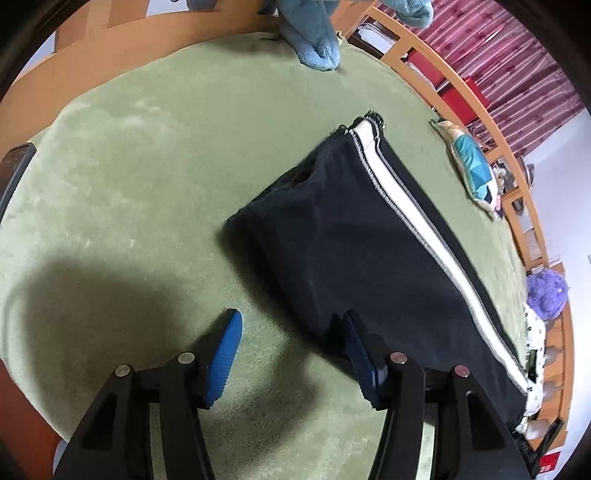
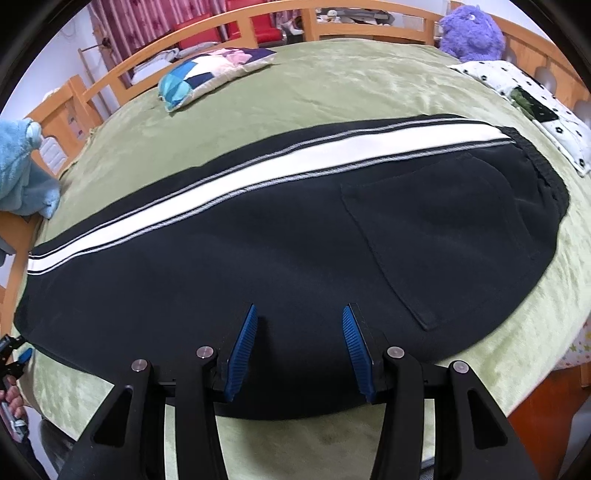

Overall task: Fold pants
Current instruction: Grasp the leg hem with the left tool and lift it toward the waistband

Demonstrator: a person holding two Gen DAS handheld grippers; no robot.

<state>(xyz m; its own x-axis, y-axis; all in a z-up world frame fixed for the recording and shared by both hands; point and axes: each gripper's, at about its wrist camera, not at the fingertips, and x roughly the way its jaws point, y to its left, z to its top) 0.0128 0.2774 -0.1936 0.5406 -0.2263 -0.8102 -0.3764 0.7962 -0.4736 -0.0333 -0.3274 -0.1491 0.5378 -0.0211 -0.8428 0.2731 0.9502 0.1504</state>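
Black pants (image 2: 280, 251) with a white side stripe (image 2: 258, 173) lie flat on the green bed cover (image 2: 351, 85), legs stacked, waistband at the right, cuffs at the left. In the left wrist view the pants (image 1: 354, 240) run from the cuffs far off to the lower right. My left gripper (image 1: 291, 325) is open and empty, at the pants' near edge, its right finger over the fabric. My right gripper (image 2: 299, 317) is open and empty, just above the pants' seat beside the back pocket (image 2: 443, 240).
A patchwork pillow (image 2: 210, 70), a purple plush toy (image 2: 471, 31), a blue plush toy (image 2: 22, 170) and a dotted white cloth (image 2: 528, 99) sit around the bed's edges. A wooden bed rail (image 2: 258, 22) borders the mattress. The left gripper's tip shows at the left edge (image 2: 11, 354).
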